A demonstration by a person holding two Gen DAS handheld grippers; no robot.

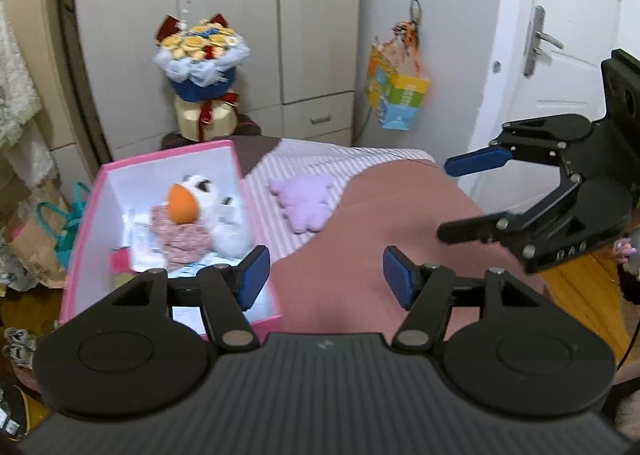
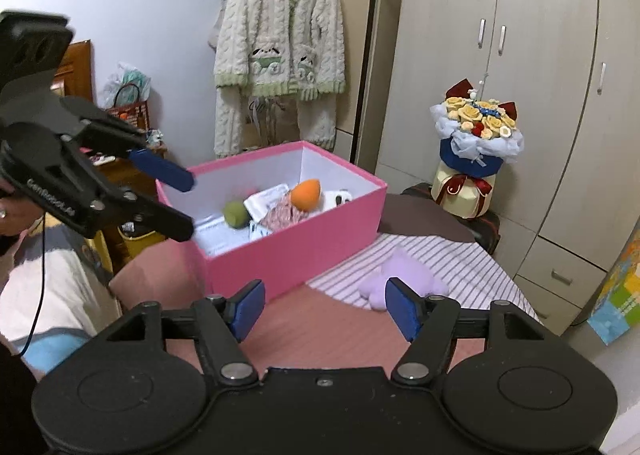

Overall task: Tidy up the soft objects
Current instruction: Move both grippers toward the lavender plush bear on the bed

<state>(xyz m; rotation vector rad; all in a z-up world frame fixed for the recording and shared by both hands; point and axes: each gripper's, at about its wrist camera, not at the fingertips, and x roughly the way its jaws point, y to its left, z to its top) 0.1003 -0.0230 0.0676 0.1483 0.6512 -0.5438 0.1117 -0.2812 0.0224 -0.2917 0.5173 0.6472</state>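
Observation:
A pink box (image 1: 82,239) (image 2: 304,251) stands on the bed at the left. In it lie an orange plush (image 1: 183,204) (image 2: 306,194), a white plush (image 1: 208,191), a pink patterned cloth (image 1: 182,237) and a green ball (image 2: 234,214). A purple plush (image 1: 304,201) (image 2: 400,279) lies on the striped sheet right of the box. My left gripper (image 1: 325,281) is open and empty above the bed, near the box's front corner. My right gripper (image 2: 325,307) is open and empty, just before the purple plush. Each gripper also shows in the other's view, the right (image 1: 450,201) and the left (image 2: 188,203).
A flower bouquet (image 1: 200,63) (image 2: 476,135) stands on a stool behind the bed. Grey wardrobes (image 1: 240,15) fill the back wall. A white door (image 1: 560,55) is at the right. A fluffy cardigan (image 2: 280,47) hangs on the wall. Bags and clutter (image 1: 36,239) lie on the floor left.

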